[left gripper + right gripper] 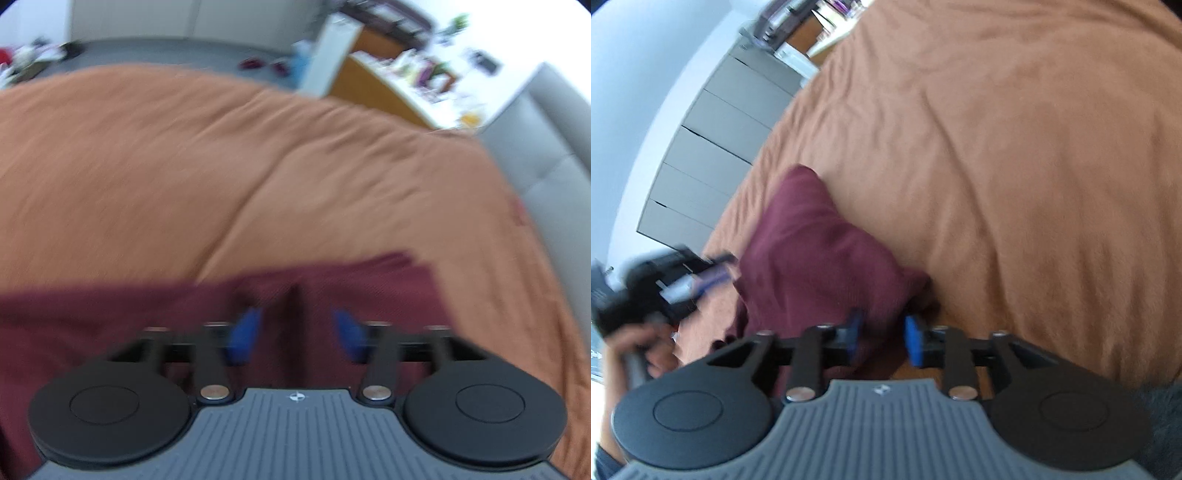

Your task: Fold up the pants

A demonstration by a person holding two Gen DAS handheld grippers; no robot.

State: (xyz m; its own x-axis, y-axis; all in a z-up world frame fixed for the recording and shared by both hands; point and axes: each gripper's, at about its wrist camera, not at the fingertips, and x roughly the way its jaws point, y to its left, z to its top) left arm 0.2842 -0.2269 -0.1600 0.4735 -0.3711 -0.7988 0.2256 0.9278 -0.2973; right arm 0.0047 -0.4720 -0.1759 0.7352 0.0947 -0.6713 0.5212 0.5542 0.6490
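Two hand-held grippers are over a bed with an orange blanket. The dark red pants lie on that blanket, near the side of the bed. They look folded into a thick pile, with one end poking up toward the grey drawers by the wall.

In the left wrist view, the left hand-held gripper has its blue pads wide apart. The pants lie under it and fill the space below the pads. The pads do not squeeze the cloth. This picture is blurry, so small folds are hard to see.

In the right wrist view, the right hand-held gripper has its blue pads partly apart. A bit of the red cloth sits between them, right by the left pad. The right pad looks clear of the cloth, so it is not pinched.

The right wrist view also shows the left hand-held gripper far on the left side, blurry, held in a person's hand. It is just beside the edge of the pants.

A messy desk stands past the far side of the bed.
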